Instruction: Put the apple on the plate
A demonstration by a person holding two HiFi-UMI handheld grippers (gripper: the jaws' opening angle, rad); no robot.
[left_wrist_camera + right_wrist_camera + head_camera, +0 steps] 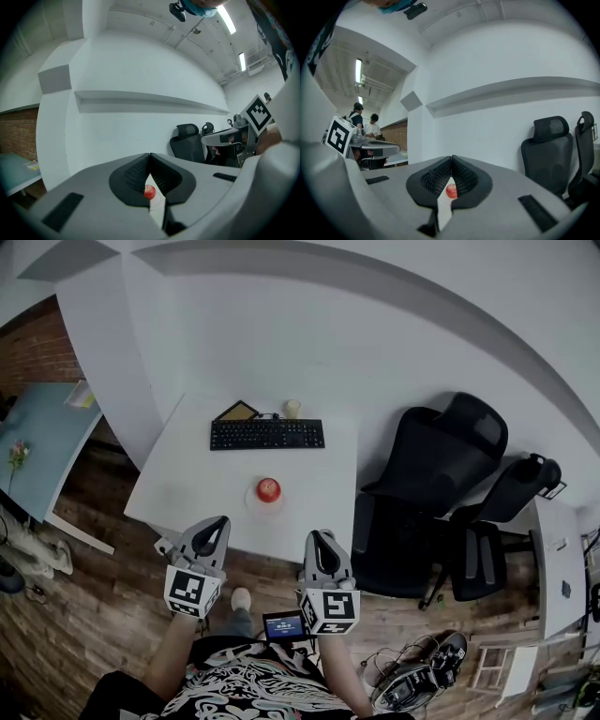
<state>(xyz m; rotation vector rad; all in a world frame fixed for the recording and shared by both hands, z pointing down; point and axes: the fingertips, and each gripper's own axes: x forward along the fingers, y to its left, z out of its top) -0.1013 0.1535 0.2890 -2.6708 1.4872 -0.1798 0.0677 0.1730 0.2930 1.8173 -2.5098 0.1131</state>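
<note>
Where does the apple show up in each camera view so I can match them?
Head view: apple at centre, on the white table in front of the keyboard.
Left gripper view: apple small, low centre, in the gap under the left gripper's shut claw.
Right gripper view: apple low centre, under the right gripper's shut claw.
Shared landmark: the black office chair, right of the apple in all three.

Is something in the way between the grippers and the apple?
Nothing visible. Only bare table lies between the apple and the left gripper and right gripper; the keyboard sits beyond the apple.
</note>
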